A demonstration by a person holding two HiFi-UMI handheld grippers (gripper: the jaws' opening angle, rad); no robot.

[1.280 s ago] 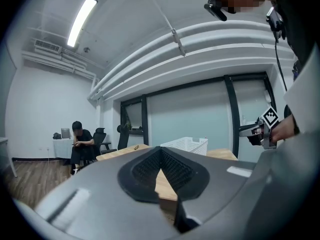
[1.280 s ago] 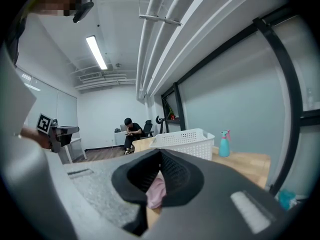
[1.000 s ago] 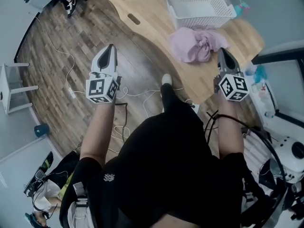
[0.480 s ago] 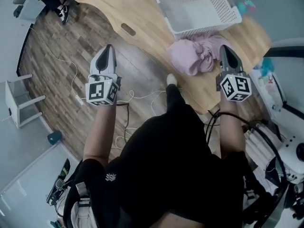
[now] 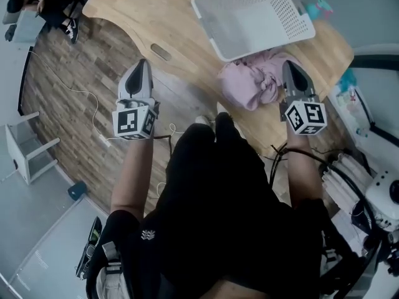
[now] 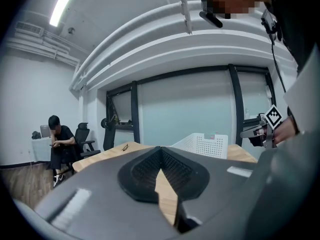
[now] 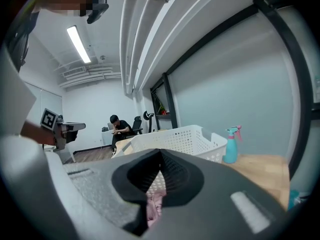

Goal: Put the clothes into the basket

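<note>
While both tongs were clenched on nothing, the pink clothes (image 5: 249, 83) lay bunched on the wooden surface (image 5: 156, 17), against the near wall of the white basket (image 5: 293, 11) and not yet in it. Right tongs (image 5: 292, 68) hung just beside the heap, tips together, pink cloth showing beneath them in the right gripper view. Left tongs (image 5: 141, 67) were out over the floor, well apart from the heap. Risks judged: tongs brought down clenched would shove the heap rather than take it. A pinch on one fold could leave the rest trailing to catch the basket rim or drop on the floor. A push against the wall might slide the basket toward the spray bottle (image 7: 231, 143) behind it. Cables (image 5: 93, 129) lay near the person's feet, a trip hazard.
</note>
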